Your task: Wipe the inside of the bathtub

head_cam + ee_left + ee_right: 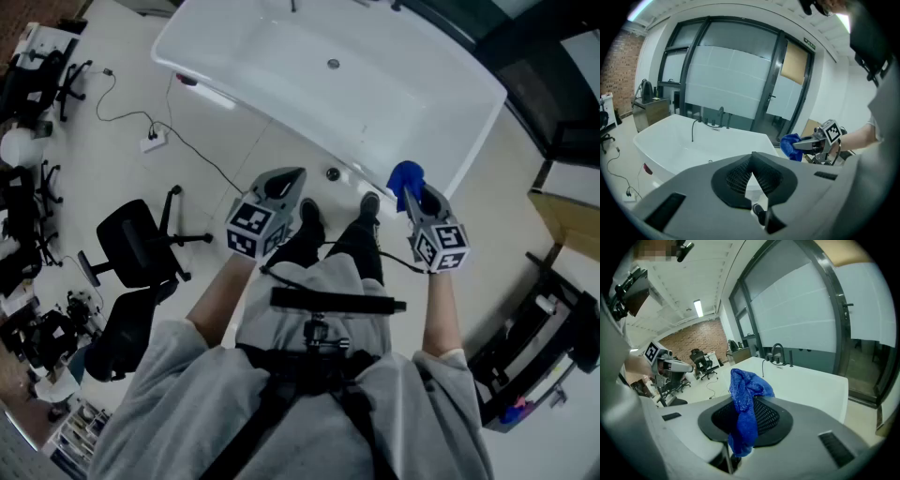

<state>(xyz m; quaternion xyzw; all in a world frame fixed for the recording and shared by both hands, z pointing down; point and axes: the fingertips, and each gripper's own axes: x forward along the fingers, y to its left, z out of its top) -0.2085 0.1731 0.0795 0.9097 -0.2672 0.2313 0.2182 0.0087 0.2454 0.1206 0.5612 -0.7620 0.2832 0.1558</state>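
In the head view the white bathtub (281, 66) fills the upper middle of the frame, with the person standing at its near rim. The left gripper (284, 180) is held over the floor at centre, well short of the tub, while the right gripper (419, 199) at centre right holds a blue cloth (405, 176) beside the tub's rim. A black office chair (131, 248) stands at the left. In the left gripper view its jaws are pressed together at lower centre with nothing between them. The tub (670, 140) lies beyond, and the cloth-bearing gripper (806, 144) shows at the right edge. In the right gripper view the jaws are clamped on the cloth (740, 380) – it bunches above them and hangs down in front. The tub's rim (806, 385) lies behind, and the other gripper (677, 365) shows at middle left.
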